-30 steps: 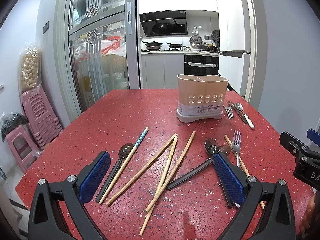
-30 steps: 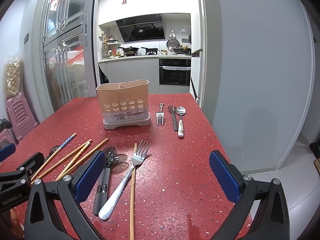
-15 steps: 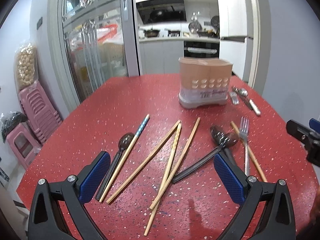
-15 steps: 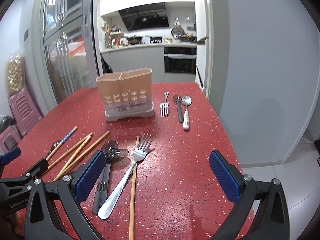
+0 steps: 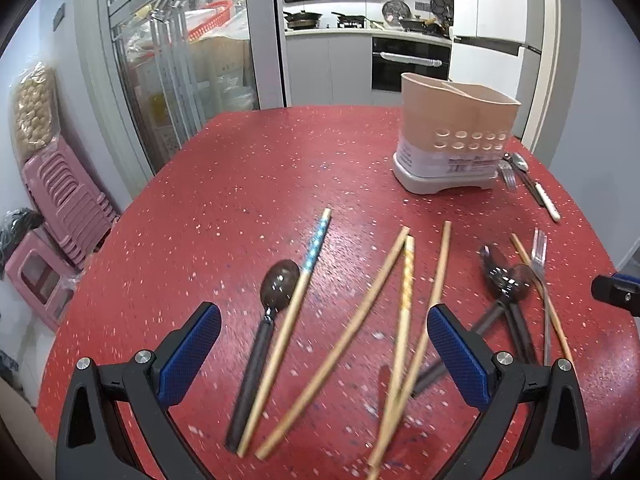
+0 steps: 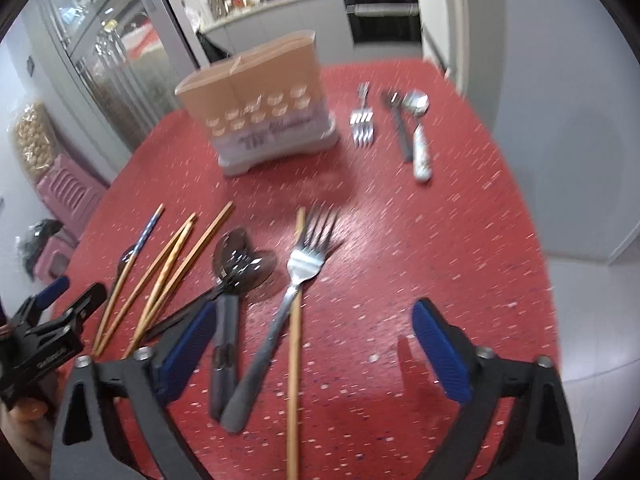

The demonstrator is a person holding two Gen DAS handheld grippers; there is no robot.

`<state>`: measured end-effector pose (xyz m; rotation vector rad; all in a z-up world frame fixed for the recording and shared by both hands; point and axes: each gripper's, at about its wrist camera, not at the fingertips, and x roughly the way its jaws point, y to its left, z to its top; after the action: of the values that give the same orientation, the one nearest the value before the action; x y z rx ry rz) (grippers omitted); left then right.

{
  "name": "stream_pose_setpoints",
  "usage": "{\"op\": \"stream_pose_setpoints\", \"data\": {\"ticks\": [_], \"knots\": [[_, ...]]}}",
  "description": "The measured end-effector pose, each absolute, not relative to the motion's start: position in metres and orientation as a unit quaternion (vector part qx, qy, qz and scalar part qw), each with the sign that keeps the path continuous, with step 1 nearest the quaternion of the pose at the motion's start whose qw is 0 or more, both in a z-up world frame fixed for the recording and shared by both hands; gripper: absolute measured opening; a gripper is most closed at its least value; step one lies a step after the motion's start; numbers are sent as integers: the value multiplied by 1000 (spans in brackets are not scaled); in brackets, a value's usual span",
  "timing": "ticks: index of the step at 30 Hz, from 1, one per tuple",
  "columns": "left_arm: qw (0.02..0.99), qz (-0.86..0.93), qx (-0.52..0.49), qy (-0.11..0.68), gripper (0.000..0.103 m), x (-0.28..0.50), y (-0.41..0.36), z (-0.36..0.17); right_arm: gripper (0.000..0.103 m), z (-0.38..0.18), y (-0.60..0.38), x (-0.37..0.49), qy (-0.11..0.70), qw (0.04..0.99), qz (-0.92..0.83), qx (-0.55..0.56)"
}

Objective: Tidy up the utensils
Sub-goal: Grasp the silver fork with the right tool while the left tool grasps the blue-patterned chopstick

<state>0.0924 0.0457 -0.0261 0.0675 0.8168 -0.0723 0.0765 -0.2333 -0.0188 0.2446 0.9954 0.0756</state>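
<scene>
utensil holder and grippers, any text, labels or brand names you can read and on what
Utensil holder: dark print on its pale lower label, too small and blurred to read in both views.
Left gripper: white lettering on its black body in the right wrist view, too blurred to read.
No other text shows.

The table (image 5: 280, 168) is red with little white specks. The utensil holder (image 5: 452, 120) is peach with a grey bottom. One chopstick (image 5: 316, 240) has a blue patterned end. The gripper pads (image 5: 188, 356) are blue.

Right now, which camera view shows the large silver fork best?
The right wrist view: the large silver fork lies whole and close, tines to handle. The left wrist view shows it small and blurred at the right edge.
</scene>
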Motion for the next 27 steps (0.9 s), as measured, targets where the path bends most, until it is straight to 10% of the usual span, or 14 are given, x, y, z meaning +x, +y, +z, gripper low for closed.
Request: {"op": "stream_pose_setpoints", "data": {"ticks": [8,27], "knots": [[900,-66,48,429,103,137,50,-30,52,-39,-225,111,560,811,71,153],[857,-101,88,498,97,208,36,-55,39,-59,-236,157,618,762,53,185]]}}
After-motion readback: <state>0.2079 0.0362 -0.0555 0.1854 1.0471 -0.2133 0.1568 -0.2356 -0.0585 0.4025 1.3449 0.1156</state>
